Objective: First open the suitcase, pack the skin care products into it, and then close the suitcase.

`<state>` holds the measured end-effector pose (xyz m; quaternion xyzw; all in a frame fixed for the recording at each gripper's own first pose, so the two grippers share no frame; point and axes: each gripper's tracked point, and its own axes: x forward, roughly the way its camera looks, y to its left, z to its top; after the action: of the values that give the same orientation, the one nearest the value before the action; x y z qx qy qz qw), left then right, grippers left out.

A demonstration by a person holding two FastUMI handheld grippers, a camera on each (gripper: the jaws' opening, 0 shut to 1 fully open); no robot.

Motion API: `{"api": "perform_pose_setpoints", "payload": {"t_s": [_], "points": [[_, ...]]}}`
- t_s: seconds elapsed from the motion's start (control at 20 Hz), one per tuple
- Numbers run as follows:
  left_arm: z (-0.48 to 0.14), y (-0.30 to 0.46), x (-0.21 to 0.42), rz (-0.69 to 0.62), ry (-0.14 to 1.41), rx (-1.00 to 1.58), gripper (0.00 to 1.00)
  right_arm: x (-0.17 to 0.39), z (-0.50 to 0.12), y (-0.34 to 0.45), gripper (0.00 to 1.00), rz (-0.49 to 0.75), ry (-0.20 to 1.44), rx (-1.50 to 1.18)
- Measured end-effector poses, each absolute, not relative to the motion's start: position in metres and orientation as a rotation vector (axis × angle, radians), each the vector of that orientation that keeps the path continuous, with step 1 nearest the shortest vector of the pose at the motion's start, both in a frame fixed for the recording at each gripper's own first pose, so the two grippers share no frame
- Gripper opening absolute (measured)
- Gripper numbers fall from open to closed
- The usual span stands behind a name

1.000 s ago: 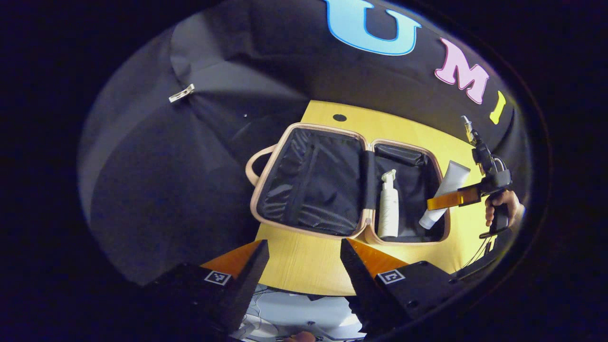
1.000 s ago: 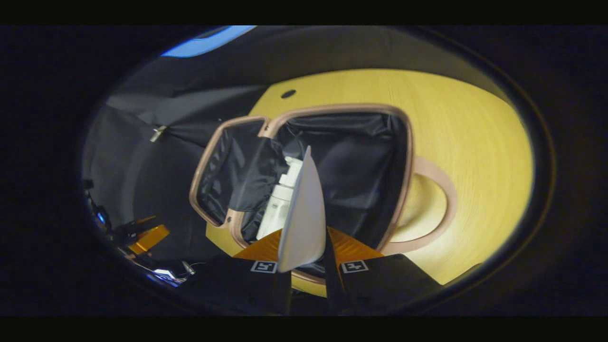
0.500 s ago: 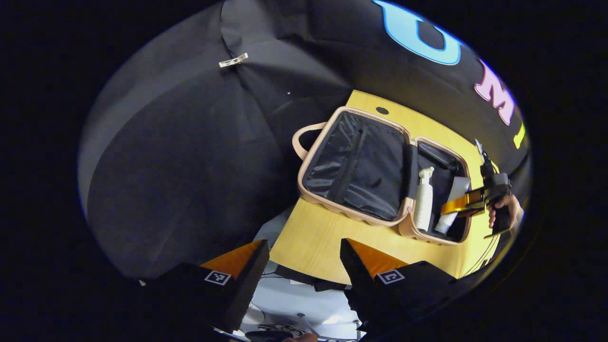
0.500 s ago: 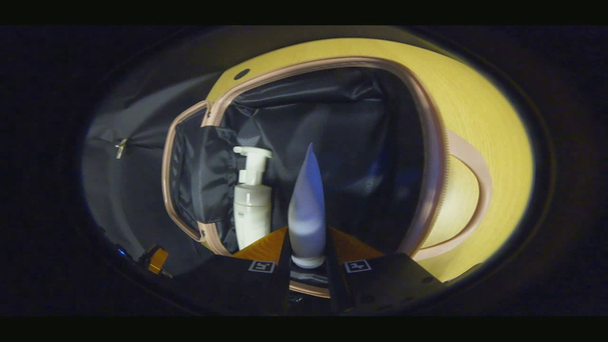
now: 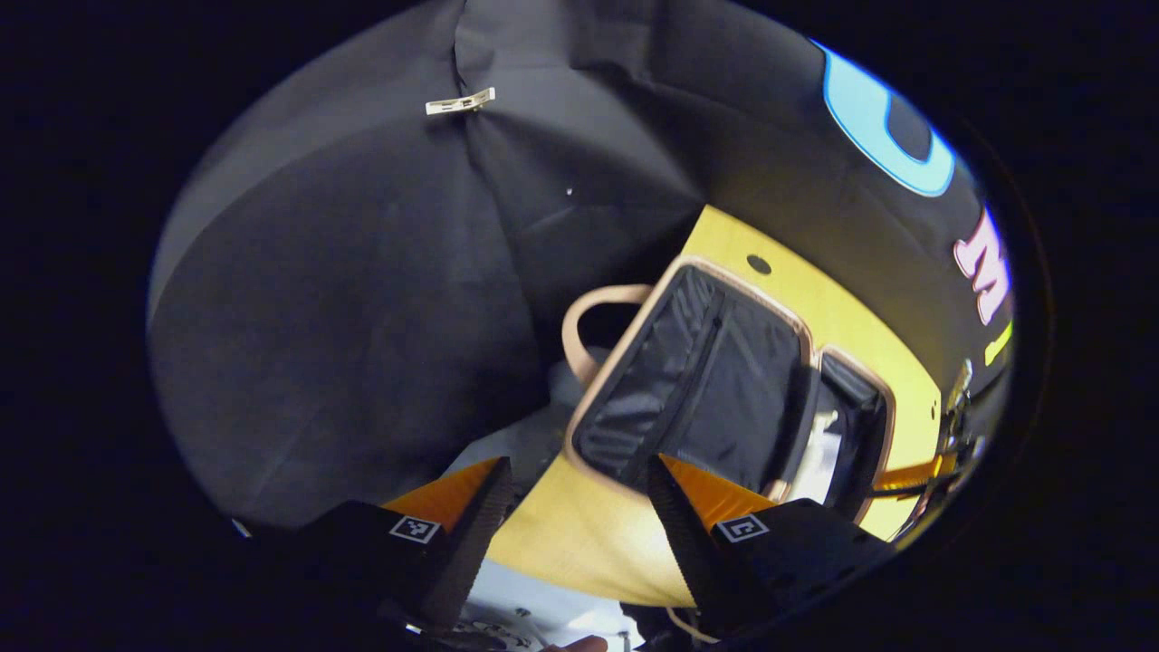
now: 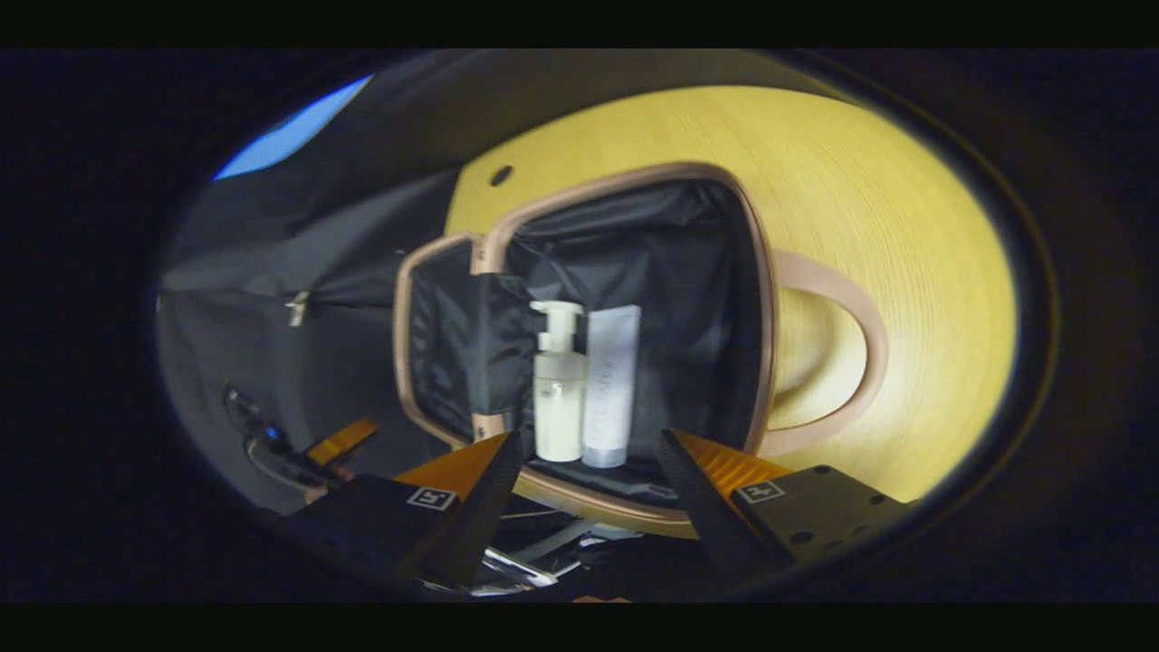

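- Since half a second ago, the right claw (image 6: 587,480) has let go of the white tube (image 6: 611,387); its jaws are now standing wide apart with nothing between them.
- In the right gripper view, the tube is lying inside the open suitcase (image 6: 765,299), just beside the white pump bottle (image 6: 559,385), the two side by side in the same half.
- Black lining is covering both halves; the suitcase's tan handle (image 6: 860,344) is resting on the yellow counter (image 6: 905,226).
- In the left gripper view, the left claw (image 5: 579,507) is hovering near the counter's (image 5: 579,543) near edge, jaws apart, gripping nothing.
- The suitcase (image 5: 634,344) is lying open there too, something white (image 5: 822,453) showing in its far half, blurred.
- At that view's right edge, the right claw (image 5: 914,477) is showing beside the suitcase.
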<state>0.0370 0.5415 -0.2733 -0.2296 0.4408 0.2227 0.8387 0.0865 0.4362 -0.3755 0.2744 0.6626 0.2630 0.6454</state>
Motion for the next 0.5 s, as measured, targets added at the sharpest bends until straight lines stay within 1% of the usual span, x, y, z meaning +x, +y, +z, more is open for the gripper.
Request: {"api": "perform_pose_setpoints", "payload": {"t_s": [0.05, 0.2, 0.25, 0.4, 0.5], "points": [[-0.278, 0.550, 0.052, 0.463, 0.926, -0.509, 0.95, 0.086, -0.371, 0.423, 0.95, 0.617, 1.491, 0.621], [-0.294, 0.577, 0.097, 0.437, 0.913, -0.557, 0.98, 0.090, -0.376, 0.376, 0.96, 0.590, 1.434, 0.604], [-0.301, 0.588, 0.106, 0.451, 0.925, -0.548, 0.98, 0.093, -0.375, 0.360, 0.96, 0.575, 1.414, 0.607], [-0.338, 0.614, 0.120, 0.489, 1.009, -0.491, 0.98, 0.103, -0.369, 0.325, 0.96, 0.502, 1.375, 0.671], [-0.363, 0.621, 0.125, 0.492, 1.075, -0.454, 0.98, 0.109, -0.365, 0.304, 0.96, 0.457, 1.348, 0.716]]}}
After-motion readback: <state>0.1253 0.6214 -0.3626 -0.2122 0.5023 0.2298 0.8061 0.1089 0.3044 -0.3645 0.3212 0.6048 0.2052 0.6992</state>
